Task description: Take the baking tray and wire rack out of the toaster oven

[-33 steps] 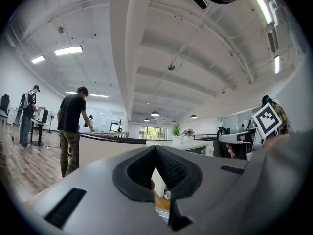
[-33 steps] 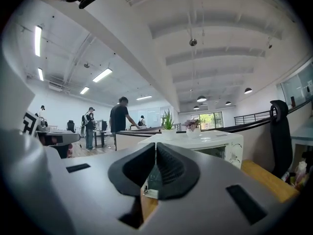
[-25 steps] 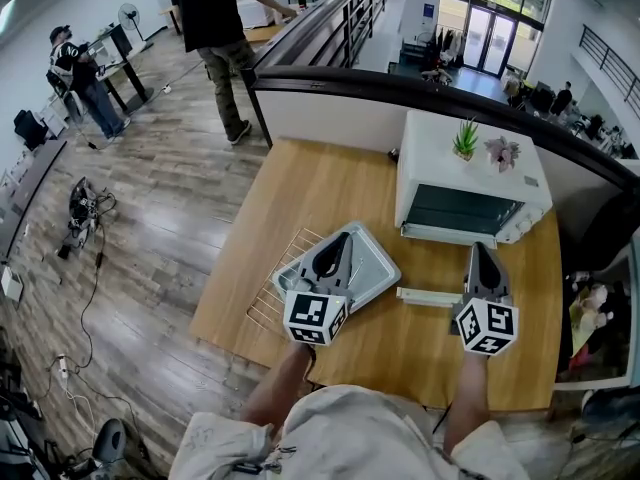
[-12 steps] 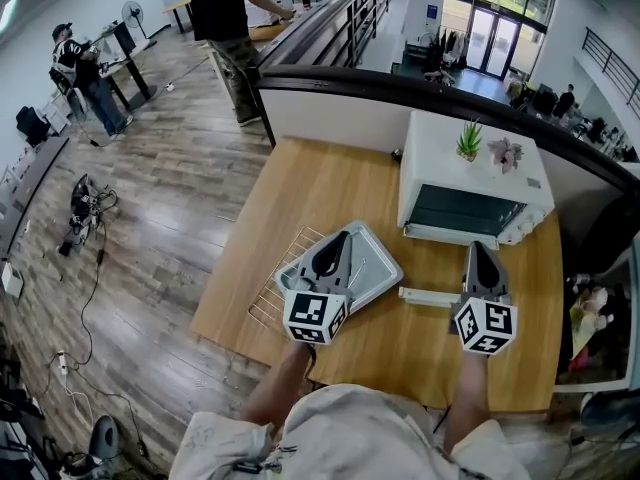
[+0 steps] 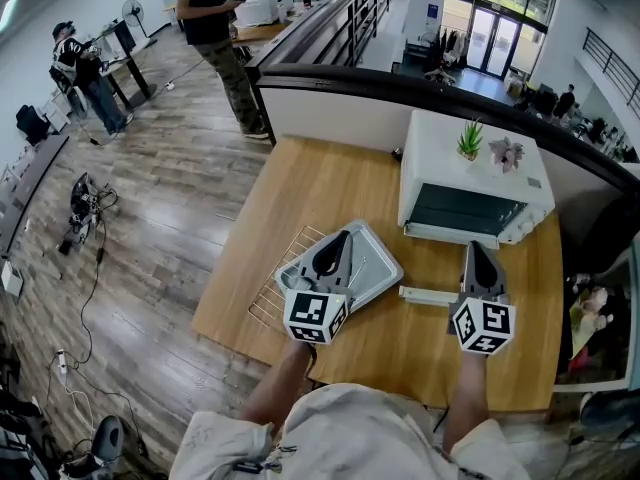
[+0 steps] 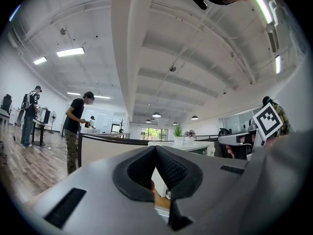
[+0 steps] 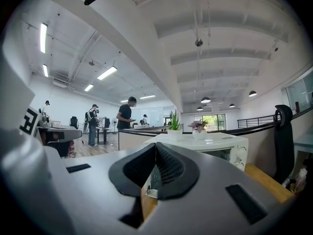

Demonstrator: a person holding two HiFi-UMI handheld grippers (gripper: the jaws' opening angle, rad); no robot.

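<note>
Baking tray [image 5: 375,260] sits on wire rack [image 5: 272,293], both out on the surface [image 5: 320,183] left of the toaster oven [image 5: 470,173]. Left gripper [image 5: 343,236] is over the tray, right gripper [image 5: 474,249] is in front of the oven. Fingers on both are closed and empty.

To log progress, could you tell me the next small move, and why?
Probably just draw both back: the baking tray and wire rack already lie on the table outside the closed toaster oven, and the left gripper and right gripper are shut, empty.

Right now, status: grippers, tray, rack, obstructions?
Left gripper, right gripper shut, empty. Baking tray atop wire rack, out on table. Toaster oven looks closed. White strip beside right gripper.
</note>
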